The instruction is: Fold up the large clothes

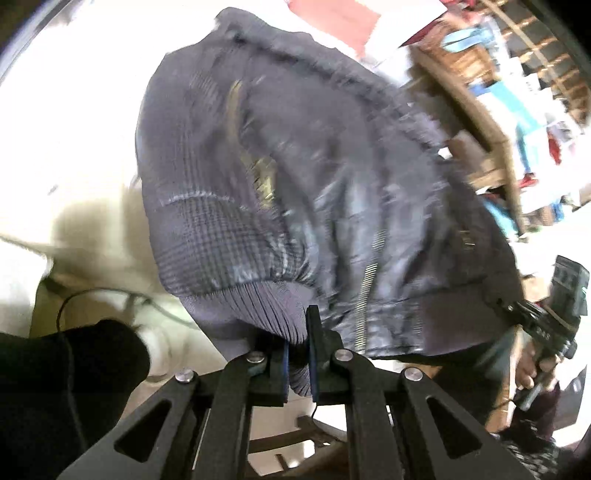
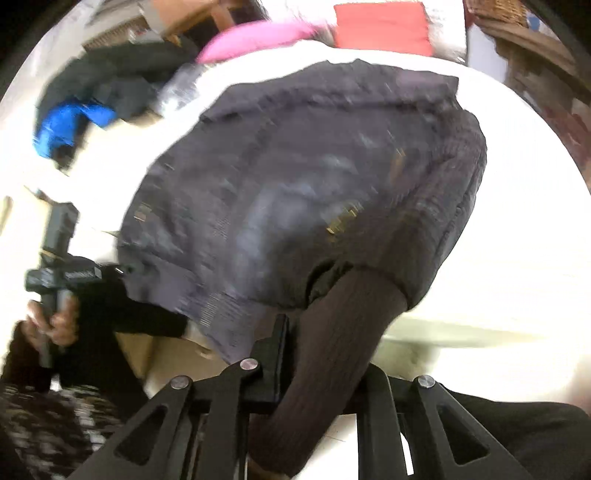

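A dark padded jacket (image 1: pixel 295 184) with ribbed knit trim lies on a white bed (image 1: pixel 74 129), its near end raised off the surface. In the left wrist view my left gripper (image 1: pixel 299 332) is shut on the jacket's ribbed hem (image 1: pixel 258 310). My right gripper (image 1: pixel 517 308) shows at the right edge, held by a hand at the jacket's other corner. In the right wrist view my right gripper (image 2: pixel 321 343) is shut on a dark ribbed cuff (image 2: pixel 340 332) of the jacket (image 2: pixel 314 184); one finger is hidden behind the cuff. My left gripper (image 2: pixel 118 269) shows at the left.
A heap of blue and black clothes (image 2: pixel 85 99) lies at the bed's far left. A pink item (image 2: pixel 251 40) and a red one (image 2: pixel 384 29) sit at the far side. Wooden shelving (image 1: pixel 491 122) stands to the right. A black sleeve (image 1: pixel 74 369) is at lower left.
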`<state>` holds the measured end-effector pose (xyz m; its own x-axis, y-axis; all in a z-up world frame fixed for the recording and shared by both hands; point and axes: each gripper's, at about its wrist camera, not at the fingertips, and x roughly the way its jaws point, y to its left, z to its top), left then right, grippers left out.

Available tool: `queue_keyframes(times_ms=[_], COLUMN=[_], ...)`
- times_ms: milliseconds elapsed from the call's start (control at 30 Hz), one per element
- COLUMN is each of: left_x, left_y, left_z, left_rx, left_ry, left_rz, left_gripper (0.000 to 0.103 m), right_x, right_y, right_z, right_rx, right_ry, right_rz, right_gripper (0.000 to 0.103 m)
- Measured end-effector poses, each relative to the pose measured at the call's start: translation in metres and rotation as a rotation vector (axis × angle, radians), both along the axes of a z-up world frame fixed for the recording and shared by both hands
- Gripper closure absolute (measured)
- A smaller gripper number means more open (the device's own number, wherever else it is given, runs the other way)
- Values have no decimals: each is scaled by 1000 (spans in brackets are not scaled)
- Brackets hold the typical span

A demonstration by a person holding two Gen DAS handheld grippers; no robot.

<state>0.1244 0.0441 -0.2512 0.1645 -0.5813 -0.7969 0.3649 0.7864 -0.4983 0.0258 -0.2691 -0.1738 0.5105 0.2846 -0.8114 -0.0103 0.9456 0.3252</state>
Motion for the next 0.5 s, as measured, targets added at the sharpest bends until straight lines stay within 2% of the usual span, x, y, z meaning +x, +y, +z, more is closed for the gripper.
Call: queue_keyframes(times_ms=[67,267,500], left_x=[2,26,79], left_y=[3,2,-10], left_z=[20,75,134], left_rx=[-49,-180,-227], left_ry=[-31,-104,-168], left_rz=[-10,-11,31], left_gripper=[95,95,95], right_x=[4,27,63], right_y=[-3,-11,-56], right_z=[17,38,67], right_rx=[112,324,396], right_ry=[-58,-157,-277], right_rz=[9,-30,-137], right_gripper=[87,87,87])
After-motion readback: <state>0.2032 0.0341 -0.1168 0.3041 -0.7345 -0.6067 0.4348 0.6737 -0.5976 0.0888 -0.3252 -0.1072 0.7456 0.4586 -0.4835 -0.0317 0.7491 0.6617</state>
